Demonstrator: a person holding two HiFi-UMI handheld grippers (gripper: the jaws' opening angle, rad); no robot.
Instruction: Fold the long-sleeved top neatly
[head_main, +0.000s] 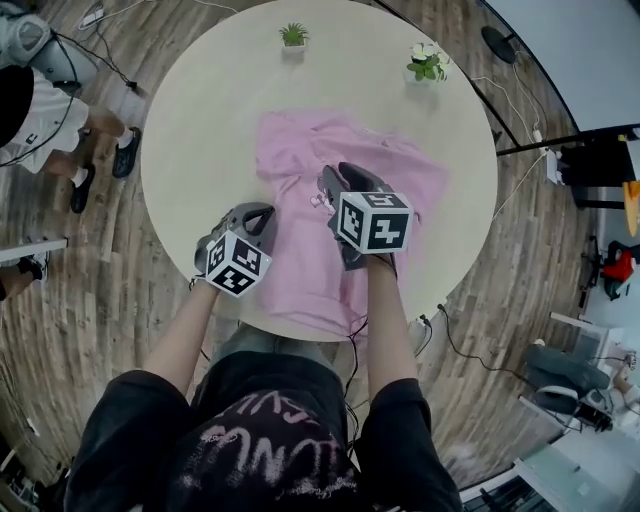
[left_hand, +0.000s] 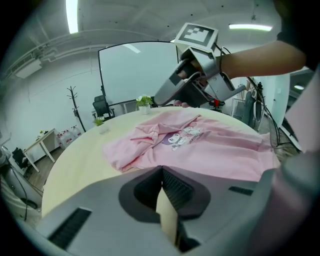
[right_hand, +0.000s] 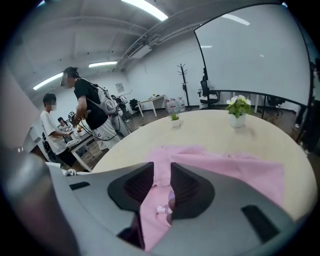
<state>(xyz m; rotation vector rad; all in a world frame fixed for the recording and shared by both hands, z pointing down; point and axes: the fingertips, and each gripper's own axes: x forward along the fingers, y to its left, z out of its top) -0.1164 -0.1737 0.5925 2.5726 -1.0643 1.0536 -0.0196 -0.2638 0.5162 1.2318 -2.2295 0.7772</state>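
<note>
Round beige table (head_main: 200, 150) on brown wooden plank floor (head_main: 90, 330). At far edge, small green potted plant (head_main: 293, 35) and, to the right, white-flowered potted plant (head_main: 427, 63). Beyond, white walls (left_hand: 50, 100), large pale board (left_hand: 135, 75), black coat stand (left_hand: 75, 107), bright ceiling strip lights (left_hand: 72, 15).

No wording is legible: the pink lettering on the person's black shirt (head_main: 262, 440) is blurred and upside down, and tiny print beside the cartoon on the pink long-sleeved top (left_hand: 220, 150) cannot be made out.
</note>
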